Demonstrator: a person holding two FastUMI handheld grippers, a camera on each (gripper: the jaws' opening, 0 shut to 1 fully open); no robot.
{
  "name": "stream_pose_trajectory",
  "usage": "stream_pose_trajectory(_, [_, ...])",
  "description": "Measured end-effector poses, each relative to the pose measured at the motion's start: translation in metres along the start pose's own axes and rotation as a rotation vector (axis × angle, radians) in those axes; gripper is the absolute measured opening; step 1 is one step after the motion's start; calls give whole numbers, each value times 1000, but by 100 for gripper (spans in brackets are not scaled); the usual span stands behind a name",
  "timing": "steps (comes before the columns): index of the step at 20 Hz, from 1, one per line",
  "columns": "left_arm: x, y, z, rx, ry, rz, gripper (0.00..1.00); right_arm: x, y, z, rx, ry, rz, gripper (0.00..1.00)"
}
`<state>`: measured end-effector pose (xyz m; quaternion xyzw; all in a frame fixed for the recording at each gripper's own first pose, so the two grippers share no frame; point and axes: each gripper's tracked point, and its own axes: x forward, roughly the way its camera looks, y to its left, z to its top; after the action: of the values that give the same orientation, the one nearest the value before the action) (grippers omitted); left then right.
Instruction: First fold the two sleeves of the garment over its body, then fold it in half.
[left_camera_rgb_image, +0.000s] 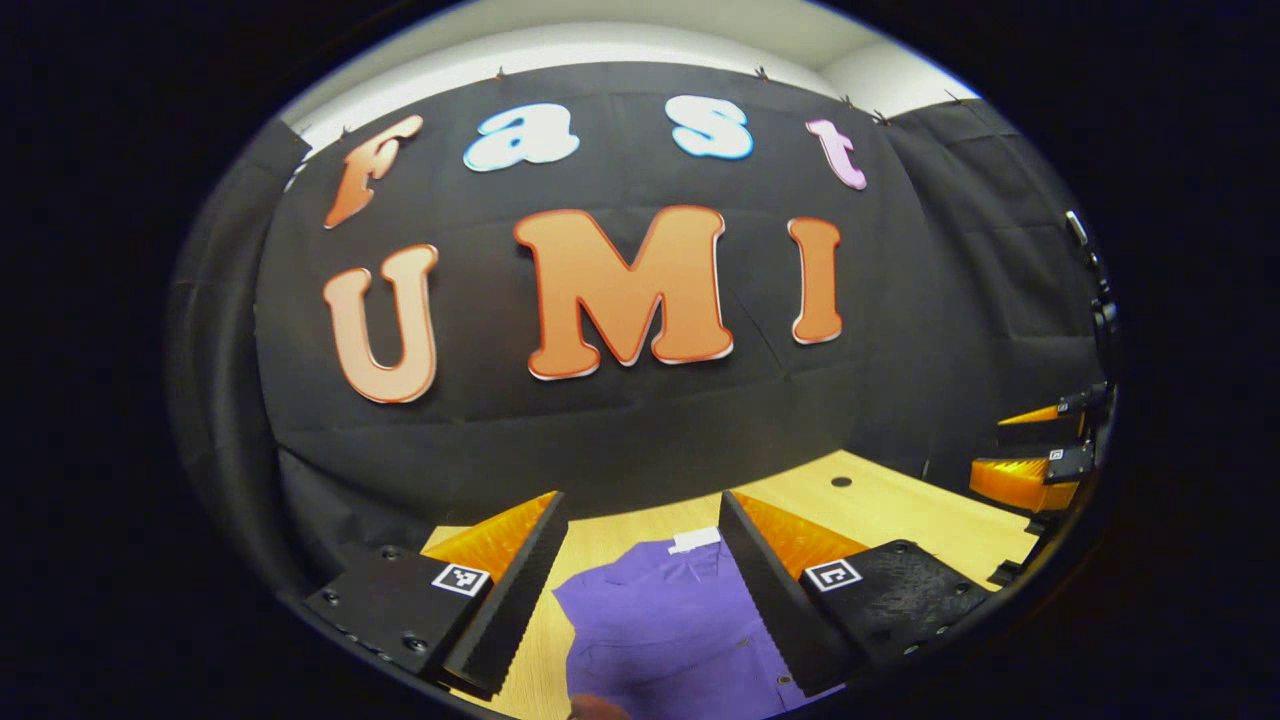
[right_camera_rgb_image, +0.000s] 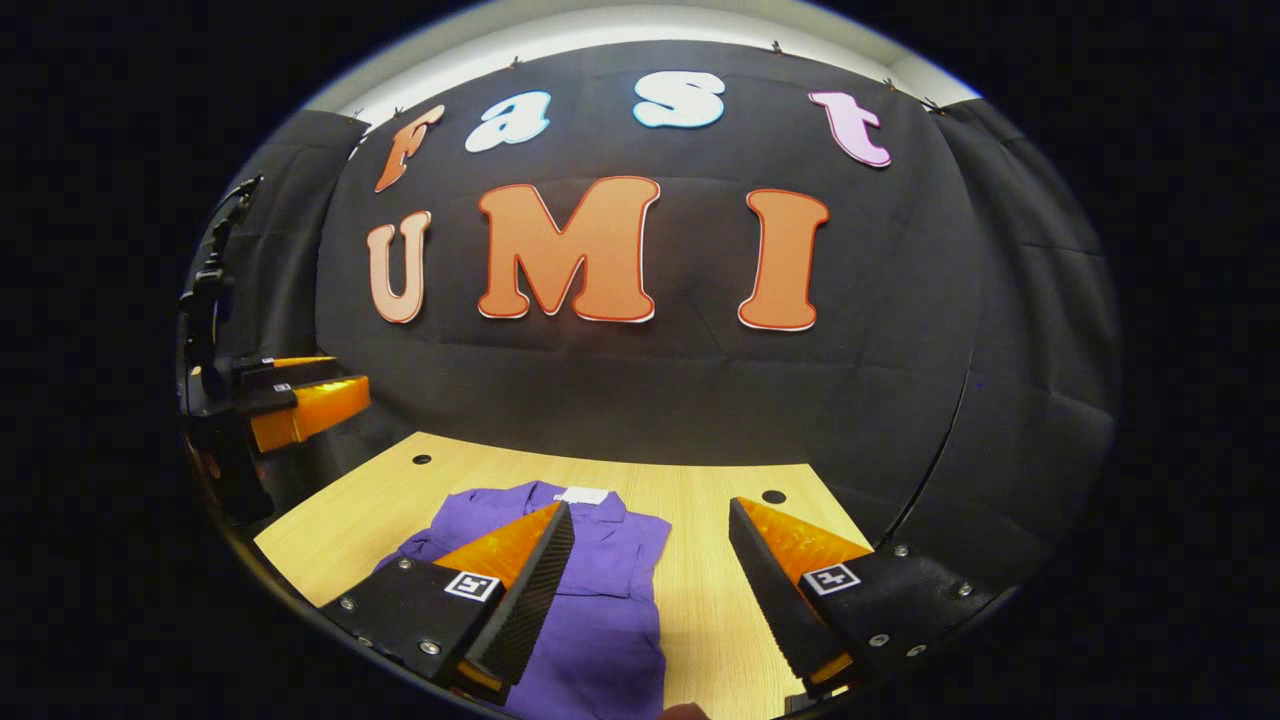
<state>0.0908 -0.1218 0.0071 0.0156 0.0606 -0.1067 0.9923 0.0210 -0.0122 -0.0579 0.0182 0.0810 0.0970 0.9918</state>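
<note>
A purple garment (right_camera_rgb_image: 600, 610) lies flat on the wooden table (right_camera_rgb_image: 370, 505), its collar and white label (right_camera_rgb_image: 581, 494) toward the back wall. In the right gripper view my right gripper (right_camera_rgb_image: 650, 505) hovers open above the garment's right edge, holding nothing. The left gripper view shows the garment (left_camera_rgb_image: 660, 620) under my left gripper (left_camera_rgb_image: 640, 497), which is open and holds nothing, with the label (left_camera_rgb_image: 693, 541) between its fingers. Each view also shows the other gripper: the right gripper (left_camera_rgb_image: 1035, 455) at the right edge, the left gripper (right_camera_rgb_image: 300, 400) at the far left. The garment's near end is out of frame.
The black cloth wall closes the table's far side and both flanks. Small round holes mark the table top (left_camera_rgb_image: 900, 515), one hole (right_camera_rgb_image: 773, 496) right of the garment and another hole (right_camera_rgb_image: 421, 459) at the back left. Bare wood lies on either side of the garment.
</note>
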Motion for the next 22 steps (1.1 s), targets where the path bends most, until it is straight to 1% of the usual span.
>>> stream_pose_trajectory(2, [-21,11,4,9,-46,43,100,-1,3,0,-19,-26,10,94])
stream_pose_trajectory(3, [-29,18,5,12,-72,68,98,0,2,-3,-24,-28,9,94])
stream_pose_trajectory(4, [-34,21,0,22,-71,80,98,2,1,-11,-24,-7,5,94])
stream_pose_trajectory(5, [-40,25,-13,35,-45,92,100,3,-1,-26,-13,39,6,94])
stream_pose_trajectory(7, [-48,26,-53,51,50,97,100,2,-2,-62,16,142,16,94])
stream_pose_trajectory(8, [-50,28,-73,52,106,99,98,-2,-5,-81,28,199,15,94])
stream_pose_trajectory(12, [-68,32,-149,34,313,85,98,-20,-13,-147,39,373,3,94])
stream_pose_trajectory(14, [-78,34,-189,25,428,78,98,-29,-8,-179,47,463,16,95])
stream_pose_trajectory(16, [-94,34,-231,-12,554,67,98,-44,0,-214,58,566,36,94])
stream_pose_trajectory(19, [-112,30,-292,-77,757,62,99,-60,6,-260,86,709,41,95])
stream_pose_trajectory(22, [-134,40,-331,-117,940,56,99,-76,16,-288,97,829,59,95])
